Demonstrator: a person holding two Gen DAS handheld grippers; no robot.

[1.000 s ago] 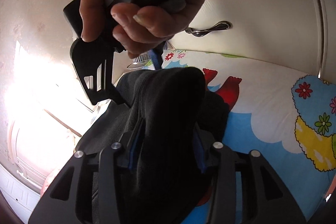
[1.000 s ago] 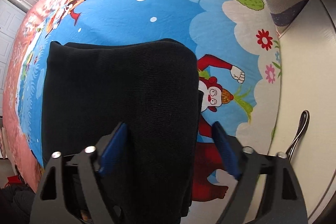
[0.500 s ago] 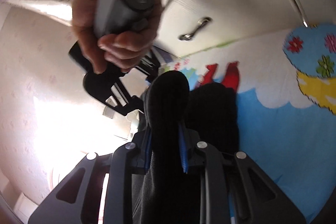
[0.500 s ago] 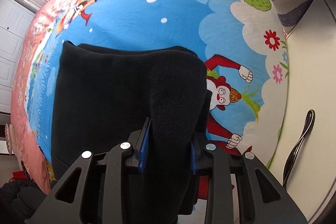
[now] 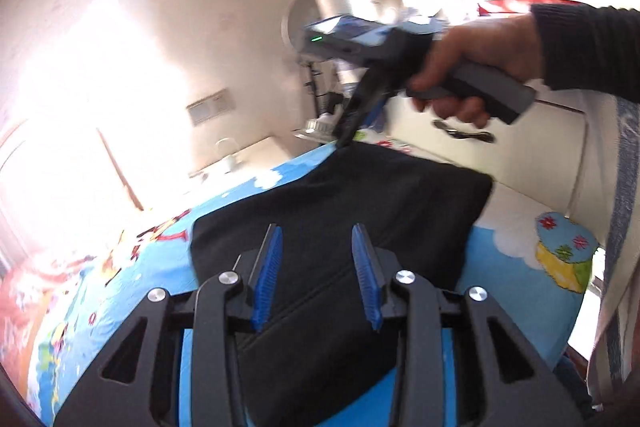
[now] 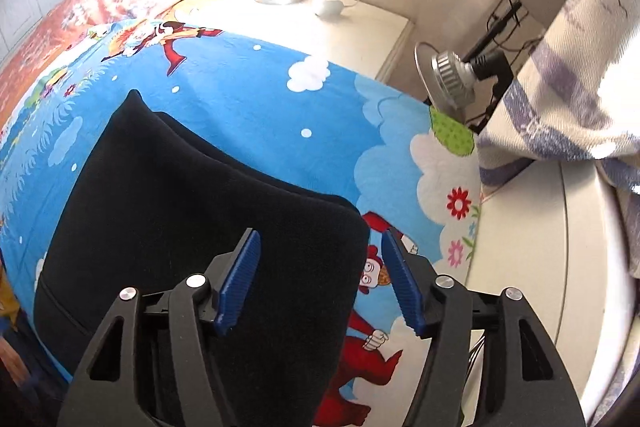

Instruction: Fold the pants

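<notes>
The black pants [image 6: 192, 227] are lying folded on the cartoon bedsheet [image 6: 280, 115], lower left of the frame. I'm opening both jaws: left gripper [image 5: 316, 279] and right gripper [image 6: 316, 279] are holding nothing. Release step, I judge; next, regrasping an edge.

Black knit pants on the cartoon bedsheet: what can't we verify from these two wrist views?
- Black knit pants, right wrist view: near edge hidden behind right gripper.
- Left wrist view: motion blur; right gripper's tip contact with the fabric unclear.
- Layers underneath the fold: unseen in both.
</notes>
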